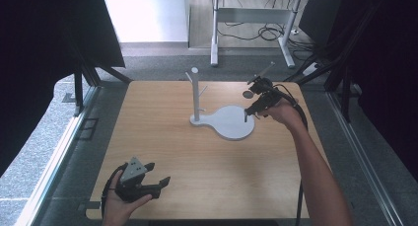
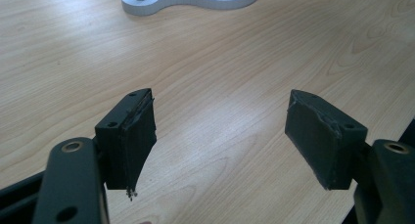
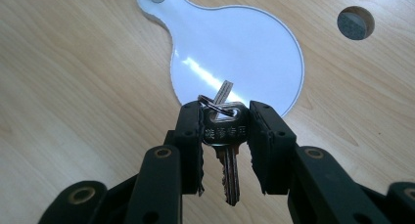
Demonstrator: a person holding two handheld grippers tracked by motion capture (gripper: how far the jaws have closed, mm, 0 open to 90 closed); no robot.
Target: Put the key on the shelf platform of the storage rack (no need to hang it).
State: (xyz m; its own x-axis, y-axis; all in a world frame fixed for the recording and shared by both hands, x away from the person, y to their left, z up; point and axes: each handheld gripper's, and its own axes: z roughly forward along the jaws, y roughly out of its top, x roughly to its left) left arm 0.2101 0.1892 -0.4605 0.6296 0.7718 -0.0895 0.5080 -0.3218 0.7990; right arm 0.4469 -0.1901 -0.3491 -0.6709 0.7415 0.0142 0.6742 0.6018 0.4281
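The right claw [image 3: 225, 136] is clamped on the head of a silver key [image 3: 226, 131], its two jaws pressing the flat sides, with the blade hanging down between them and a small split ring [image 3: 218, 105] with a second key poking up above the grip. It hovers just over the near-right edge of the white stand base [image 1: 231, 123], whose upright post with short pegs [image 1: 195, 95] rises at the base's left end. The likely step is hanging the ring on a peg, so the sensible way is to lift the ring to peg height, approach the post from its right with the ring's opening facing the peg tip, and release only once the ring is past the tip; the grip on the head leaves the ring free to swing, so go slowly. The left claw [image 1: 156, 177] rests wide open and empty on the desk [image 1: 162, 152], well in front of the stand.
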